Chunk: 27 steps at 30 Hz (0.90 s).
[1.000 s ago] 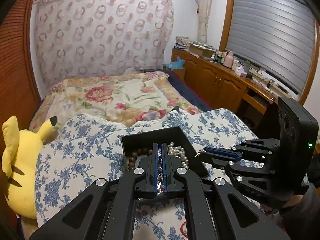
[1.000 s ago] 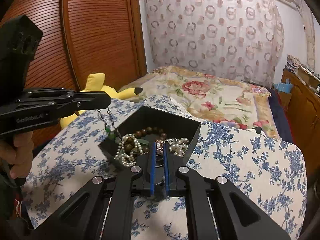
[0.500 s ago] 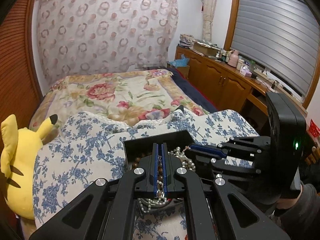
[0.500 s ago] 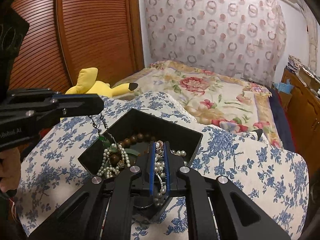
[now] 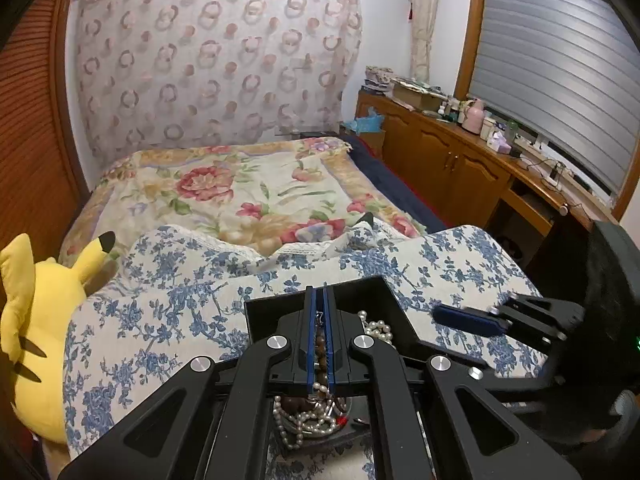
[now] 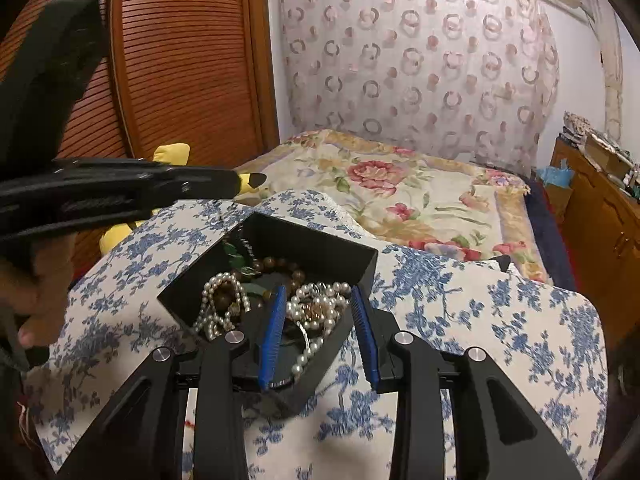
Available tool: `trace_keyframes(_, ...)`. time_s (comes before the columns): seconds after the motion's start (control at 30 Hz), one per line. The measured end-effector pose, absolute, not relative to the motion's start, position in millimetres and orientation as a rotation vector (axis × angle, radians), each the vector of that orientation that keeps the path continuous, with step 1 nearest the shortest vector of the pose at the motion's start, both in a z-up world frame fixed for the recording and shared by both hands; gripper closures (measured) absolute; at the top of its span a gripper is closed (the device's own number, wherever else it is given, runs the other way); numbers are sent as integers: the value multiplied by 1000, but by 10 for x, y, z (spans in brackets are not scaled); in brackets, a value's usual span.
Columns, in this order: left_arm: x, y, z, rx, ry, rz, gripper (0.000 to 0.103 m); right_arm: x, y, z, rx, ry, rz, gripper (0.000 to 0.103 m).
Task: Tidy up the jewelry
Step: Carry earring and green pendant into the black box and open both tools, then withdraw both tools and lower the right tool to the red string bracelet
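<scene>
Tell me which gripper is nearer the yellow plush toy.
Left. The left gripper, shut on a thin chain, is over the black box's edge toward the yellow plush toy; the right gripper, jaws opening with pearls between them, is on the box's far side.

Left wrist view: left gripper (image 5: 319,308) body covers most of black tray (image 5: 372,292). Yellow plush (image 5: 36,320) cut by left edge. Right gripper (image 5: 464,318) motion-blurred, right side.
</scene>
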<state>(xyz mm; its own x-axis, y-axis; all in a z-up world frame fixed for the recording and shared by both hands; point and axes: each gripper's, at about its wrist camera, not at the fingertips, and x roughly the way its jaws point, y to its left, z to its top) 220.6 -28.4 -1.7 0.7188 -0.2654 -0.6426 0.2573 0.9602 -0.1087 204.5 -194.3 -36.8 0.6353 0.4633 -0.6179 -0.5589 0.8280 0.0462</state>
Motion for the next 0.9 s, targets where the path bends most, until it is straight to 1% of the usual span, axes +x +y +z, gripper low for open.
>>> trace_keyframes(0.03, 2208, -280, -17, -12, 711, -284, 99, 2013, -1961, -366, -153, 656, 589, 67)
trace_keyframes(0.1, 2200, -284, -30, -9, 712, -275, 88, 1952, -2002, -346, -143, 647, 593, 67)
trace_keyframes(0.13, 2187, -285, -38, -6, 713, -271, 78, 1909, -2022, -338, -140, 643, 597, 67)
trace_keyframes(0.17, 2171, -280, -46, -4, 713, -267, 70, 1891, -2040, -330, -140, 640, 598, 67)
trace_keyframes(0.23, 2104, -261, -68, 7, 711, -256, 64, 1801, -2071, -326, -143, 633, 604, 67)
trace_keyframes(0.3, 2022, -252, -87, 17, 710, -256, 55, 1723, -2103, -330, -140, 634, 610, 67)
trace_keyframes(0.33, 1976, -251, -94, 24, 709, -256, 46, 1671, -2128, -344, -137, 640, 616, 67)
trace_keyframes(0.37, 1905, -245, -109, 35, 705, -258, 42, 1631, -2135, -353, -135, 645, 620, 67)
trace_keyframes(0.4, 1862, -249, -115, 44, 705, -261, 41, 1590, -2150, -370, -134, 650, 625, 67)
trace_keyframes(0.47, 1759, -247, -140, 60, 704, -265, 31, 1496, -2172, -423, -139, 665, 637, 67)
trace_keyframes(0.6, 1536, -232, -210, 71, 709, -289, 22, 1328, -2155, -582, -172, 715, 657, 67)
trace_keyframes(0.63, 1499, -223, -231, 72, 713, -295, 22, 1302, -2147, -608, -177, 724, 662, 69)
trace_keyframes(0.67, 1458, -216, -257, 73, 718, -300, 22, 1265, -2136, -644, -185, 738, 670, 74)
trace_keyframes(0.77, 1337, -181, -351, 65, 736, -312, 21, 1139, -2064, -720, -208, 766, 697, 79)
trace_keyframes(0.9, 1200, -131, -517, 53, 770, -317, 21, 993, -1945, -760, -230, 787, 755, 83)
